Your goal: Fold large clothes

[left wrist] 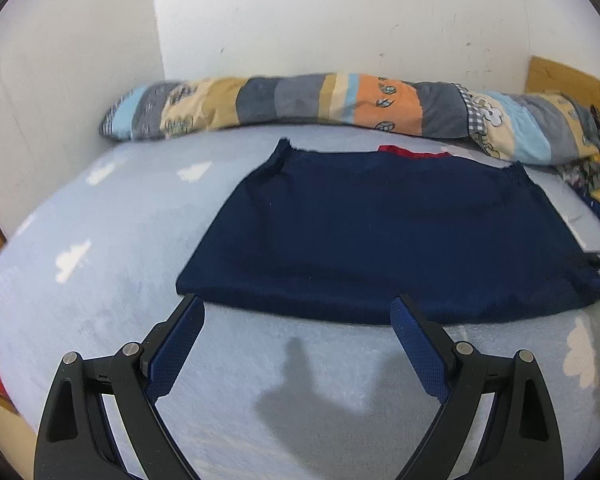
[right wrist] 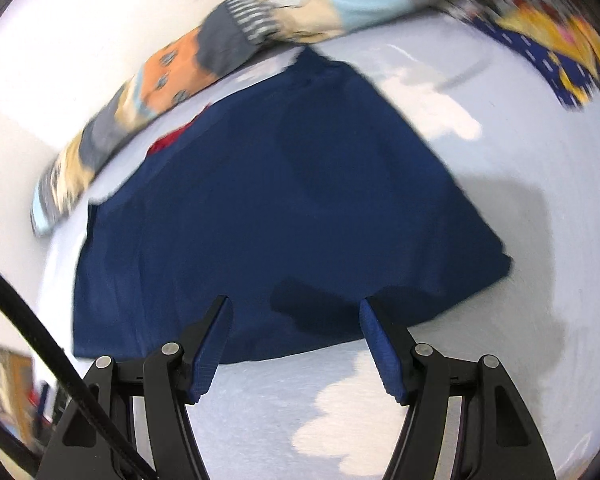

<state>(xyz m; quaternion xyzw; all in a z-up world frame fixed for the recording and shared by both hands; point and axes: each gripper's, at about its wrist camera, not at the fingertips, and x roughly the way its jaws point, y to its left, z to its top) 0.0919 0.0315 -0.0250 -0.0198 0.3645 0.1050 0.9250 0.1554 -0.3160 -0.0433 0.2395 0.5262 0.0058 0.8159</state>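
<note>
Left tool (left wrist: 296, 312) with matte black curved arms, silver round pivot screws, blue textured pads (left wrist: 178, 350), right tool (right wrist: 296, 312) alike, black cable (right wrist: 32, 316) running left of it

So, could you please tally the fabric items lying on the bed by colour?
Navy garment with red trim: 1
Patchwork quilt roll: 1
Yellow and blue patterned cloth: 1
Total: 3

Left gripper (left wrist: 298, 308) points downward, jaws spread wide, nothing between them. Right gripper (right wrist: 296, 310) tilts steeper, jaws apart, empty.
</note>
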